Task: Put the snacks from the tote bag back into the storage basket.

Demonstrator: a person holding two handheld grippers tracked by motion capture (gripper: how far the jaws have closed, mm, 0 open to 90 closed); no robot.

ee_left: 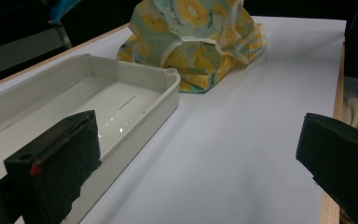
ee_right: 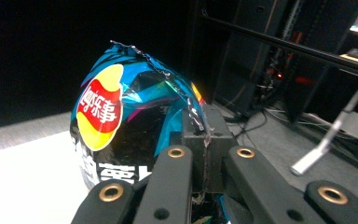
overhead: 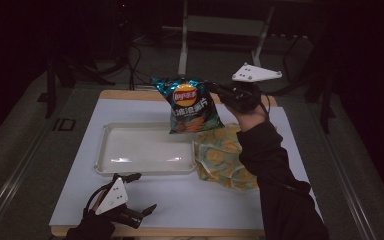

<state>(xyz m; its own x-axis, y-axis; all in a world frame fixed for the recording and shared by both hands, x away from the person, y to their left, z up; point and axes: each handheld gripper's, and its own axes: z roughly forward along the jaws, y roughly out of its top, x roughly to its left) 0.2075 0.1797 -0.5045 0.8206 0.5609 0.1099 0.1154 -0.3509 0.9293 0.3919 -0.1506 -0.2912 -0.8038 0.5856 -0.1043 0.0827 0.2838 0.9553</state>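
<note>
at the near left edge of the smooth white table point(overhead: 190, 200), the left gripper point(overhead: 139, 194) rests released, its blocky black jaws wide apart. beyond it lies a shallow, glossy cream plastic tray point(overhead: 105, 150), with a crumpled lemon-print fabric bag point(overhead: 225, 157) just right of it. farther off, the right gripper point(overhead: 211, 88) pinches the crimped top seam of a shiny blue foil chip bag point(overhead: 190, 104), hanging above the tray's far right corner.

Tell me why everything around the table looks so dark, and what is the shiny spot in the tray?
High view: light falls on the white table while the room behind stays nearly black. The tray floor shows a pale glare streak. Left gripper view: the same tray gleams, and the near black tool looks soft. Right gripper view: the chip bag foil glints against blackness.
</note>
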